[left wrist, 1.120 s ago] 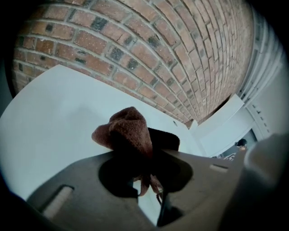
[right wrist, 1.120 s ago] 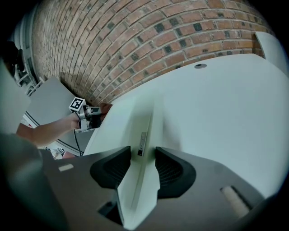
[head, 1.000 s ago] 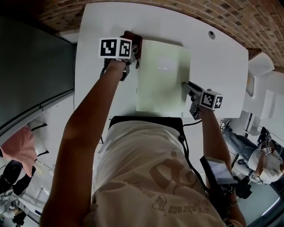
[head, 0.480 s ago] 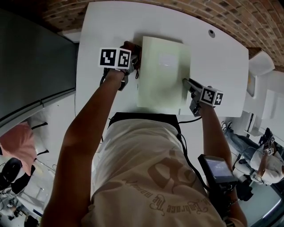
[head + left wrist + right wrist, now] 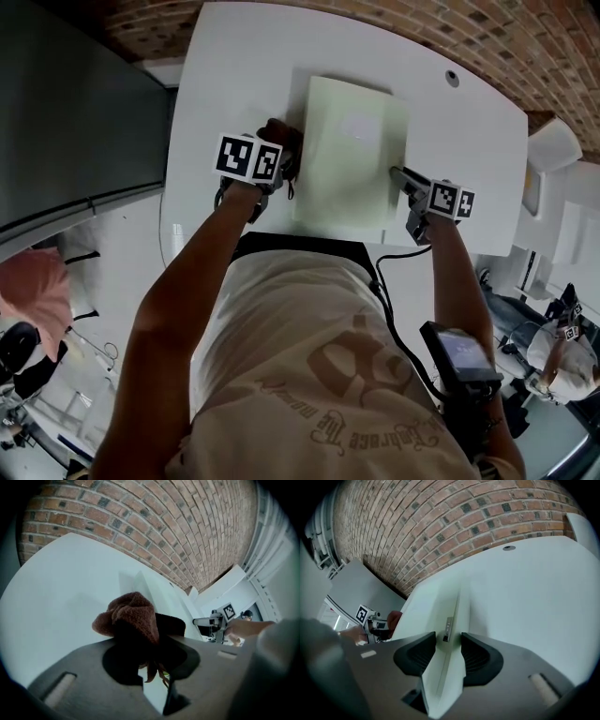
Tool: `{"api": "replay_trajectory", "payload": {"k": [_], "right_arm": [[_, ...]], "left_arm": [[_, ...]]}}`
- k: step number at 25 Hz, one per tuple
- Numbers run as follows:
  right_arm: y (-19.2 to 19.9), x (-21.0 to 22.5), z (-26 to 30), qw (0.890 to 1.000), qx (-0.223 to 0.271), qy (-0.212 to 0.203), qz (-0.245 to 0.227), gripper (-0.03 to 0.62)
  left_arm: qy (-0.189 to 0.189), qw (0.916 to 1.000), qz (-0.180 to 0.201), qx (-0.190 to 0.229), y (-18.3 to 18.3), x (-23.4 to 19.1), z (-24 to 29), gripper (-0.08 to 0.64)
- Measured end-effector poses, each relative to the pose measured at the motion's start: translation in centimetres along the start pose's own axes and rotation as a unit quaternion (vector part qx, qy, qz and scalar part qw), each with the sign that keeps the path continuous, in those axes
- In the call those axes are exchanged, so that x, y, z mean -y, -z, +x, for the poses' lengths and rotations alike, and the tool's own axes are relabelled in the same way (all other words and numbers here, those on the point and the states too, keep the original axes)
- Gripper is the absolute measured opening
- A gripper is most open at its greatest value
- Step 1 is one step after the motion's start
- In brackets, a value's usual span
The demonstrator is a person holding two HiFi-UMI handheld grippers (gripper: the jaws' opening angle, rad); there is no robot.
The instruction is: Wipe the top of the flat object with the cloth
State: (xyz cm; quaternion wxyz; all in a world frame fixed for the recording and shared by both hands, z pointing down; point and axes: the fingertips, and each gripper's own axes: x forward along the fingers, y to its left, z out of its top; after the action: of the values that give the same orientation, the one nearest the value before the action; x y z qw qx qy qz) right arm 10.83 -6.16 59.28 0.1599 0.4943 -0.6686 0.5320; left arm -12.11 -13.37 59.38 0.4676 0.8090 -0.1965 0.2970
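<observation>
The left gripper (image 5: 150, 644) has its jaws pinching a bunched brown cloth (image 5: 129, 618), which bulges out ahead of and above them. The cloth is soft and limp. It will flatten under pressure, so a gathered fold like this one is a sound hold.

The panel (image 5: 352, 159) lies flat on the table (image 5: 234, 56), just to the right of the left jaws. Its near right edge runs straight between the jaws of the right gripper (image 5: 447, 651). They appear clamped on that edge, one pad on each face. The panel looks thin, stiff, light and smooth, so it would likely skate on the table unless held by an edge.

The cloth buries the left pads. I cannot tell whether it touches the table. A small dark fitting on the panel's edge is too small to identify.
</observation>
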Motion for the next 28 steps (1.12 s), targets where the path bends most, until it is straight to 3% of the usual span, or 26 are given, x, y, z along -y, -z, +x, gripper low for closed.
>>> {"api": "replay_trajectory", "payload": {"k": [12, 28], "right_arm": [[-0.1, 0.0, 0.1, 1.000, -0.007, -0.008, -0.017, 0.183], [0.0, 0.1, 0.1, 0.999, 0.001, -0.031, -0.037, 0.184]], "left_arm": [[-0.029, 0.9992, 0.021, -0.016, 7.0, 2.5, -2.0, 0.084], [-0.095, 0.9936, -0.059, 0.019, 15.2, 5.6, -4.3, 0.084]]}}
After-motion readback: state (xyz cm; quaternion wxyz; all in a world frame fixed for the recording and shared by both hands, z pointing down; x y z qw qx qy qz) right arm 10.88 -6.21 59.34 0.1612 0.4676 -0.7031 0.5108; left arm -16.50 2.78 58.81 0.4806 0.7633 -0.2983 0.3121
